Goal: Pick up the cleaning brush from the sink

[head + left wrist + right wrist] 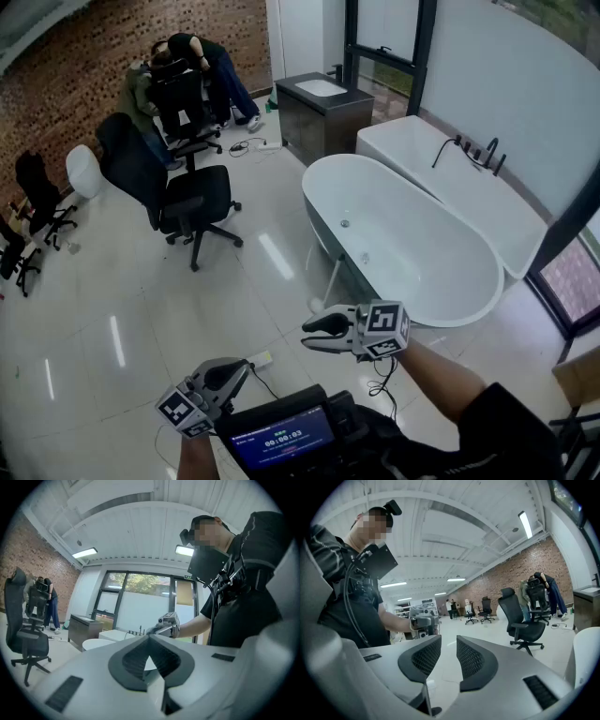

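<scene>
Left gripper [236,372] is sitting clenched, jaw tips meeting, nothing between them. Right gripper [307,336] is hanging released with a narrow gap between its jaws, also empty. Both are pointing roughly level, well apart from the white rectangular sink basin [320,88] set in the dark vanity cabinet [305,127] by the far wall. The cleaning brush isn't showing in any view; I'm assuming it's in that basin, too far off to tell. I'm judging the pick as not started.

Risks: the white oval freestanding bathtub [412,253] and the black office chair [192,202] are flanking the way over, so a gripper could be clipping one on approach. Reaching in with jaws closed or too narrow would be shoving the brush, not gripping it.
</scene>
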`<action>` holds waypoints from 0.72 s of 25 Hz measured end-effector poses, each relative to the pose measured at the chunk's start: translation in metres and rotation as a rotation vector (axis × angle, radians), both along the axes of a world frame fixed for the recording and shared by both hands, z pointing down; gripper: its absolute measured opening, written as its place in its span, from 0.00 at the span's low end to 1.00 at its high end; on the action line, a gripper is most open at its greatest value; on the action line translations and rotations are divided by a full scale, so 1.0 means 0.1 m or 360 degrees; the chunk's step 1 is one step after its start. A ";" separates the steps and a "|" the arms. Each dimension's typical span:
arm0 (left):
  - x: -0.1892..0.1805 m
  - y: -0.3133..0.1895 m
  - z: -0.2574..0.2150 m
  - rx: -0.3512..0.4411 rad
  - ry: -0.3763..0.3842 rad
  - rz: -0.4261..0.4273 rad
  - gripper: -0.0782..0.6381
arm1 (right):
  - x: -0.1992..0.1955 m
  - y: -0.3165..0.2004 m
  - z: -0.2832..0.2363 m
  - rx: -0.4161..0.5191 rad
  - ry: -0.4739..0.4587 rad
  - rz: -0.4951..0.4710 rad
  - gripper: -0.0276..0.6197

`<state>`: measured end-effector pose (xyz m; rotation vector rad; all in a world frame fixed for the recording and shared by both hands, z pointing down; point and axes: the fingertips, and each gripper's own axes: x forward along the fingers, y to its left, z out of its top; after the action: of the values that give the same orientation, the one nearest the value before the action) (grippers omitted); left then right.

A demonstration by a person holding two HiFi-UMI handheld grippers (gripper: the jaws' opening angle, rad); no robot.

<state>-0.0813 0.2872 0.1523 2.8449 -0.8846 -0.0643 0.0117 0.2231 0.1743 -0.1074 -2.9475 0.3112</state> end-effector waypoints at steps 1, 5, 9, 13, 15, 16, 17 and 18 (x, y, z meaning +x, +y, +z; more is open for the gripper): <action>0.02 -0.21 0.07 0.0000 0.0000 -0.0037 0.09 | 0.00 -0.22 0.17 0.0033 0.0063 -0.0009 0.18; 0.06 -1.03 0.45 0.0001 0.0000 -0.0139 0.09 | -0.04 -1.11 0.83 0.0073 0.0279 -0.0082 0.28; -0.12 -1.94 1.01 -0.0067 -0.0012 -0.0241 0.09 | -0.24 -2.18 1.53 0.0093 0.0461 -0.0122 0.30; -0.64 -2.91 1.70 -0.0156 0.0059 -0.0323 0.09 | -0.71 -3.32 2.53 0.0057 0.0742 -0.0160 0.42; -0.90 -3.44 2.08 -0.0180 0.0062 -0.0334 0.09 | -0.91 -3.94 3.08 0.0036 0.0919 -0.0159 0.43; -1.04 -3.72 2.28 -0.0202 0.0063 -0.0344 0.09 | -0.99 -4.25 3.35 0.0023 0.1002 -0.0154 0.47; -1.18 -3.99 2.49 -0.0230 0.0062 -0.0355 0.09 | -1.09 -4.54 3.61 0.0011 0.1073 -0.0149 0.47; -1.34 -4.28 2.72 -0.0258 0.0059 -0.0366 0.09 | -1.21 -4.83 3.88 0.0008 0.1141 -0.0152 0.47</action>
<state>-0.2154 -0.1404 0.4241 2.5753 -1.1491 -0.0690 -0.1089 -0.2600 0.5625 -0.1073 -2.2257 0.2590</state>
